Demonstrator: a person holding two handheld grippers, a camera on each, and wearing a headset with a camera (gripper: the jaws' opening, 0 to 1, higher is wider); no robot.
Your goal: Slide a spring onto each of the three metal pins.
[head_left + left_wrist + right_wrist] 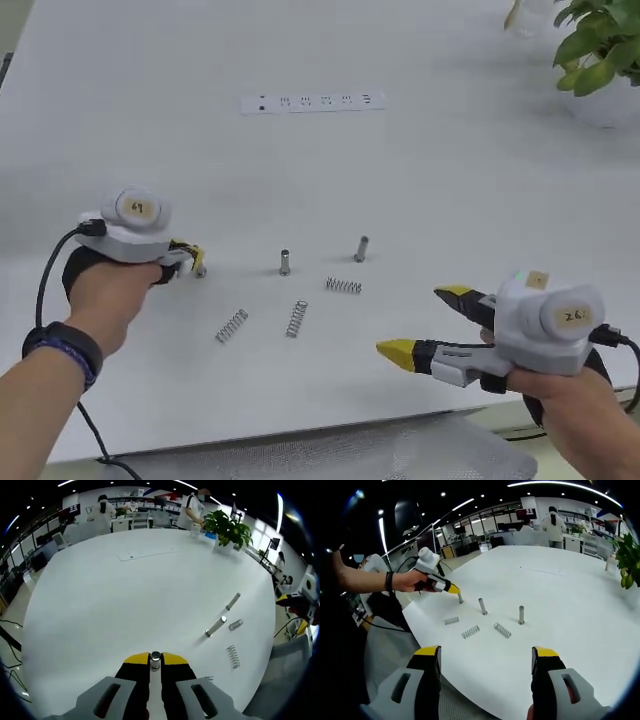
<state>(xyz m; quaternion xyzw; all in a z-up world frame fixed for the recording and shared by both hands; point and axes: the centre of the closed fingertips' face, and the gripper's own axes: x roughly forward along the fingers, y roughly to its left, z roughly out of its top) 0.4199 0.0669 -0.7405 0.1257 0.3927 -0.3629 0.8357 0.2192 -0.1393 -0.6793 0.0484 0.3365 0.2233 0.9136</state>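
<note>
White table [400,160] spanned the frame. At left, the left gripper [196,262] reached in level, clenched on the upright left pin [200,270]. Middle pin [285,262] and right pin [361,249] stood upright at centre. Left spring [231,325], middle spring [297,318] and right spring [343,286] lay flat below. Lower right, the right gripper [426,321] hovered, released, pointing left.

Lighting: bright, even, from ceiling strip lights [555,484]. Counter [150,100]: white, slightly washed out (head view hazy), shadows faint. Gripper views: strong fisheye bending at edges, distant background soft.
</note>
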